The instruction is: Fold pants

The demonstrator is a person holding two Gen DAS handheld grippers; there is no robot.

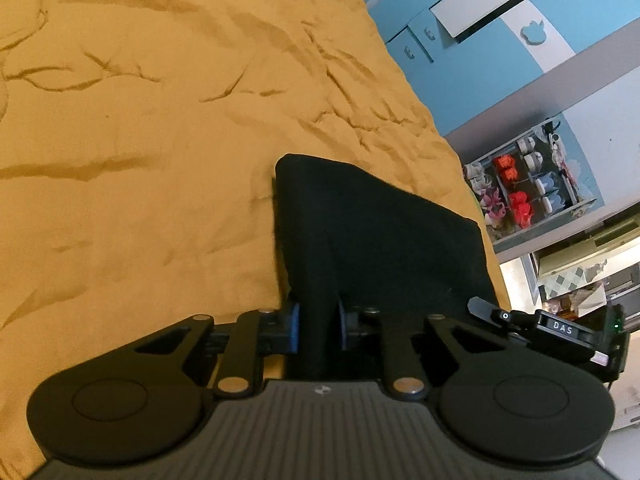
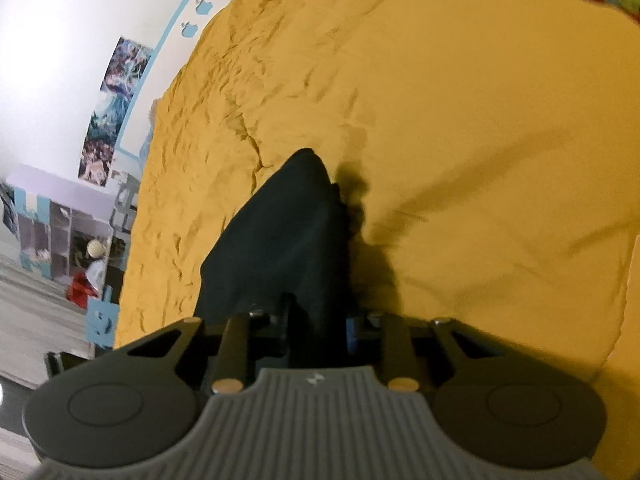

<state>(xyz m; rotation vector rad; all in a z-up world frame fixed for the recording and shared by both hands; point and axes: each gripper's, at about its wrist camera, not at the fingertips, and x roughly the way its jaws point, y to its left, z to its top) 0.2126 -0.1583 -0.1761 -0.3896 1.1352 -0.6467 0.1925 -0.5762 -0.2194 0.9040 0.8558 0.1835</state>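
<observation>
The black pants (image 1: 376, 236) lie in a folded stack on a mustard-yellow bed cover (image 1: 160, 140). My left gripper (image 1: 318, 324) is shut on a raised fold of the pants at their near edge, its blue pads pressing the dark cloth from both sides. In the right wrist view the same black pants (image 2: 288, 232) run away from me to a pointed corner. My right gripper (image 2: 318, 328) is shut on a bunched fold of them, lifted a little above the cover (image 2: 480, 140). The other gripper (image 1: 560, 332) shows at the right edge of the left wrist view.
The bed's edge runs along the right in the left wrist view, with blue and white cabinets (image 1: 500, 40) and a shelf of small items (image 1: 528, 184) beyond. In the right wrist view a white wall with posters (image 2: 112, 112) and shelving (image 2: 68, 236) lie past the left edge.
</observation>
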